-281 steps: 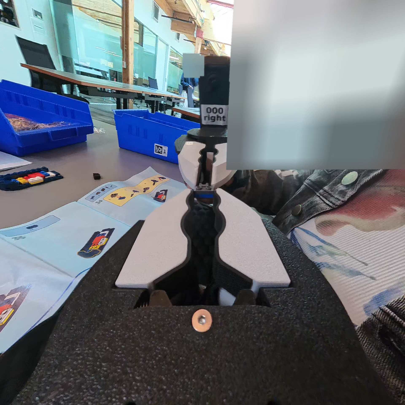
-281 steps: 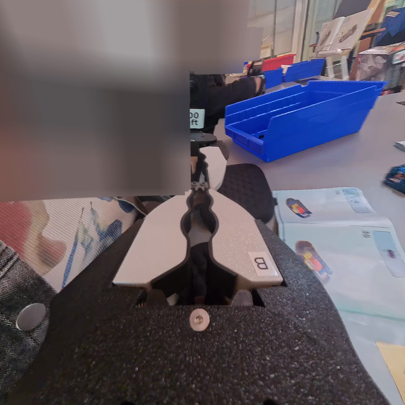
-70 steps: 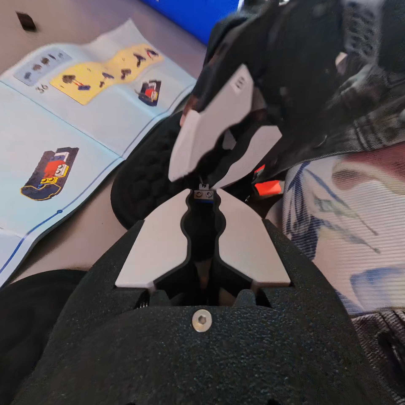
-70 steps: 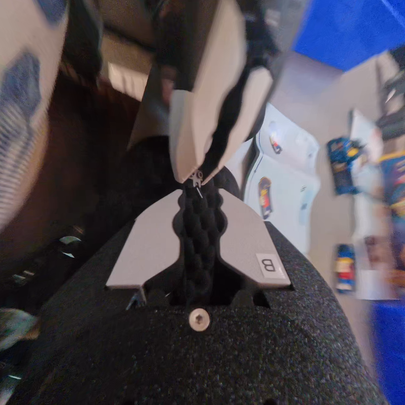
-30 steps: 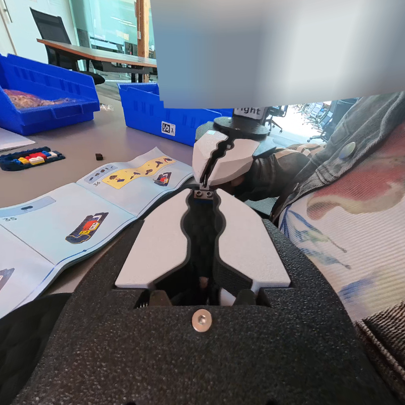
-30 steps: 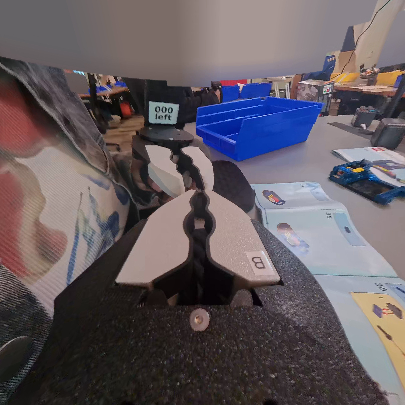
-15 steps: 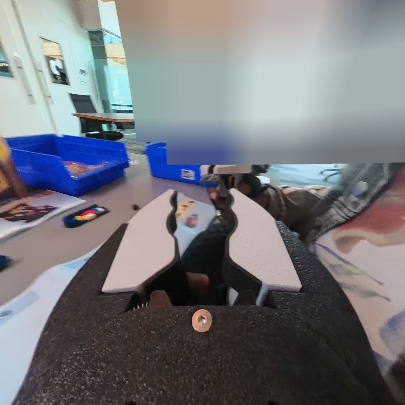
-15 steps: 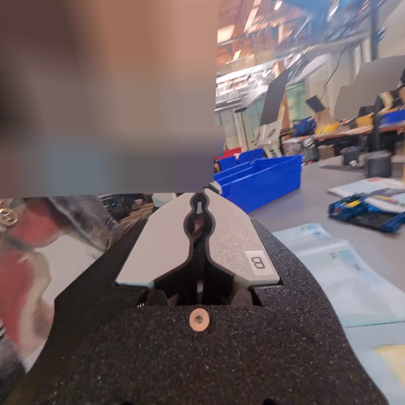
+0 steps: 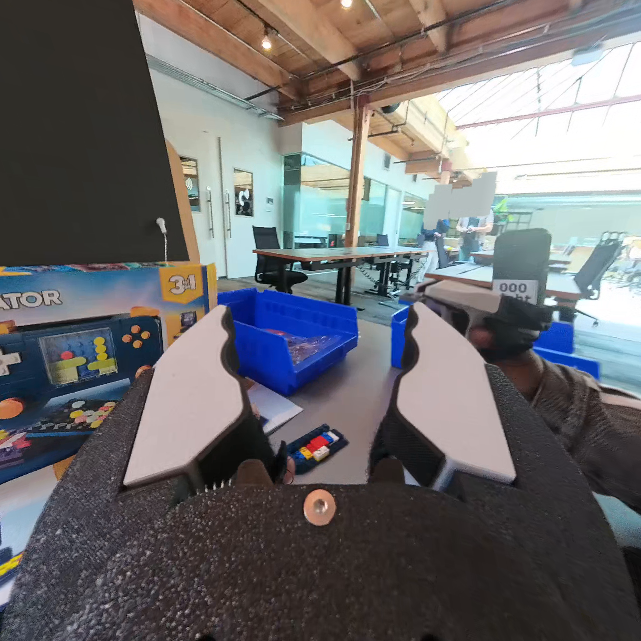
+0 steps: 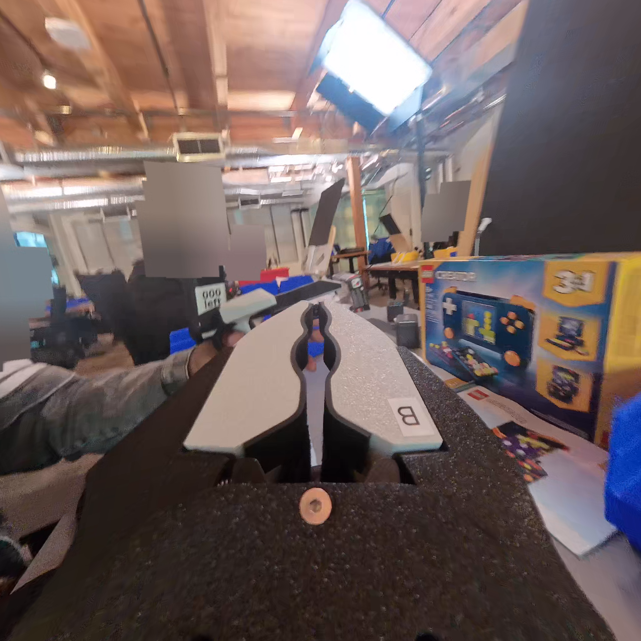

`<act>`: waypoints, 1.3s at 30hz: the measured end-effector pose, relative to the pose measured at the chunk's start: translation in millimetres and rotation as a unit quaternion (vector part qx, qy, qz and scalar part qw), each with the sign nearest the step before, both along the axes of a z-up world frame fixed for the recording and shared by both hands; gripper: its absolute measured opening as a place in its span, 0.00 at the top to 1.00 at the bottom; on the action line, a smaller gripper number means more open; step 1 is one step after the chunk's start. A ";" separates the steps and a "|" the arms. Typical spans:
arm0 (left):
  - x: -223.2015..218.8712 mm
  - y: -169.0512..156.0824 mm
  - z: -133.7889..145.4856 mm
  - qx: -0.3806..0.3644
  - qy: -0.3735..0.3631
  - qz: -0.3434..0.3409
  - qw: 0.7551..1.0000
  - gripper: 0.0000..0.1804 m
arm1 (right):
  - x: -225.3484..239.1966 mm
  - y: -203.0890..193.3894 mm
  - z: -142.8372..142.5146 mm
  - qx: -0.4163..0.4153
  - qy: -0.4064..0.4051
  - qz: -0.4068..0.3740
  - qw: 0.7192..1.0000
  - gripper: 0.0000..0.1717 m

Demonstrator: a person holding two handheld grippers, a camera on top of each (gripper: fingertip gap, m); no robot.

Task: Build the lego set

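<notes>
Between the spread fingers of the left gripper point(image 9: 319, 312), left wrist view, the grey table point(image 9: 357, 392) shows through; jaws stand wide apart and bare. Straight ahead through the gap sits a blue bin point(image 9: 295, 340) with crumpled clear bags inside, well beyond the fingertips. Lower in the gap, near the finger roots, lies a small dark-blue brick plate point(image 9: 317, 447) carrying red, yellow, white and blue bricks, flat on the table, not touched by either finger. Left of the left finger stands a brick-set box point(image 9: 86, 347), upright. To the right, the right gripper point(image 9: 430, 295) is held up in a gloved hand, side-on.

Right wrist view: the right gripper point(image 10: 316, 305) has its fingers drawn together, tips all but meeting; whether anything is pinched there cannot be made out. It is raised above the table, pointing across the room. The left gripper point(image 10: 263, 301) shows to its left, blurred, apart from it. The box stands to the right point(image 10: 520, 333), with printed leaflets point(image 10: 520, 447) lying before it.
</notes>
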State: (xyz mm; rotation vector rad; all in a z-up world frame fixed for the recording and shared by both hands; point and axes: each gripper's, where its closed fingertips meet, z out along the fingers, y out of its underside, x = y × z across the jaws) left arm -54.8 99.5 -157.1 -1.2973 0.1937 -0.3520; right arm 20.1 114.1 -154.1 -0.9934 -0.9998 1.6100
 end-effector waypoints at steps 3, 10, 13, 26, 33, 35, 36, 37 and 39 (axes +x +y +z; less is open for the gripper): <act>7.4 19.0 -29.4 0.001 0.029 -0.003 1.000 0.56 | 14.9 34.2 -26.1 -0.054 -0.026 -0.032 0.998 0.99; 22.6 12.9 -70.8 -0.045 0.032 -0.055 0.997 0.61 | 42.0 76.9 -51.5 -0.081 -0.043 -0.114 0.989 0.99; 13.2 9.4 -66.5 -0.028 0.032 -0.051 0.998 0.63 | 37.6 78.9 -70.8 -0.076 -0.071 -0.113 0.988 0.99; 35.7 -1.1 -55.7 -0.003 0.088 -0.096 0.991 0.69 | 31.1 46.3 -51.9 -0.011 -0.079 -0.054 0.995 0.99; 76.1 -6.2 -82.2 -0.116 0.040 -0.225 0.967 0.71 | 11.5 8.1 -58.3 -0.018 -0.080 0.053 0.995 0.99; 79.1 -6.0 -83.4 -0.115 0.055 -0.227 0.966 0.71 | 5.4 -0.8 -57.4 -0.026 -0.080 0.069 0.994 0.99; 78.5 -5.5 -81.6 -0.105 0.066 -0.219 0.968 0.71 | 2.6 -3.3 -58.1 -0.027 -0.081 0.070 0.994 0.99; 77.8 -5.7 -78.8 -0.090 0.073 -0.212 0.970 0.72 | -0.4 -6.0 -59.6 -0.027 -0.086 0.072 0.993 0.99; 77.4 -7.4 -74.2 -0.070 0.081 -0.211 0.972 0.76 | -6.0 -12.2 -63.7 -0.028 -0.096 0.083 0.992 0.99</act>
